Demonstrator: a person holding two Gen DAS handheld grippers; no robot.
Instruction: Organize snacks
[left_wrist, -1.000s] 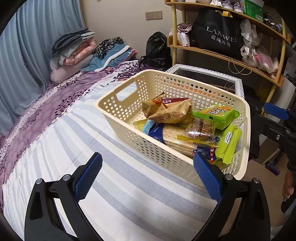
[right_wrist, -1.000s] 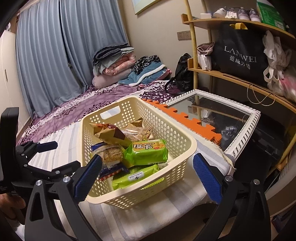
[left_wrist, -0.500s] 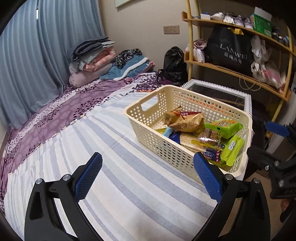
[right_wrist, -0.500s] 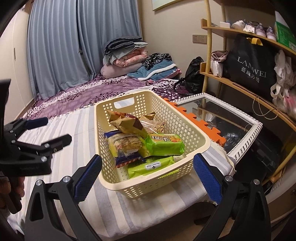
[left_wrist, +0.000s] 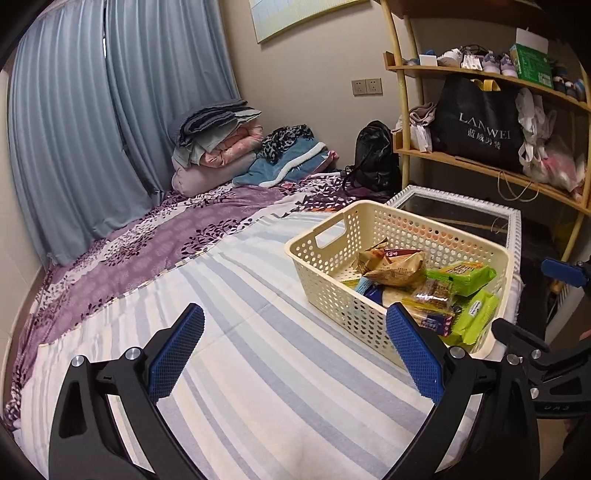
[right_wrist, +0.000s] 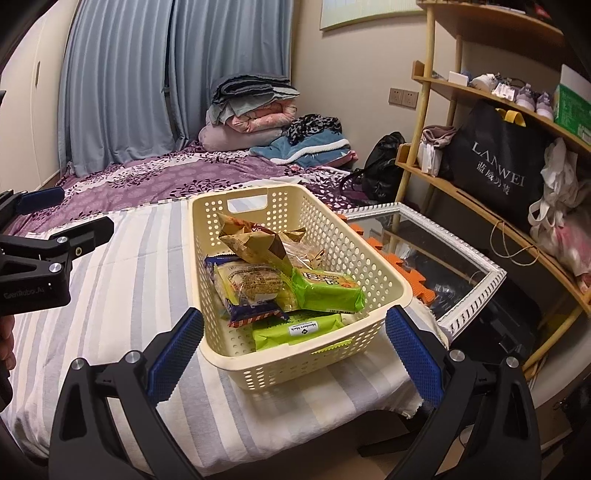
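Inside the basket (right_wrist: 384, 273), the lower snack packets lie under the brown bag (right_wrist: 255, 243) and green packs (right_wrist: 325, 291), so their labels are unreadable. The near basket wall hides the bottom pack's lower edge. Beside the basket, the left hand-held gripper (right_wrist: 64, 210) is cut off by the picture's edge.

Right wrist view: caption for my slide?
Open right gripper faces a cream basket of snack packets on a striped bed.

A home bedroom is showing here: a bed (left_wrist: 155, 254) is lying under purple floral bedding, folded quilts (right_wrist: 255, 107) are sitting stacked by blue curtains (right_wrist: 122, 81), and a bamboo shelf (right_wrist: 428, 110) is holding shoes (right_wrist: 532, 98) and a black shopping bag (left_wrist: 480, 125).
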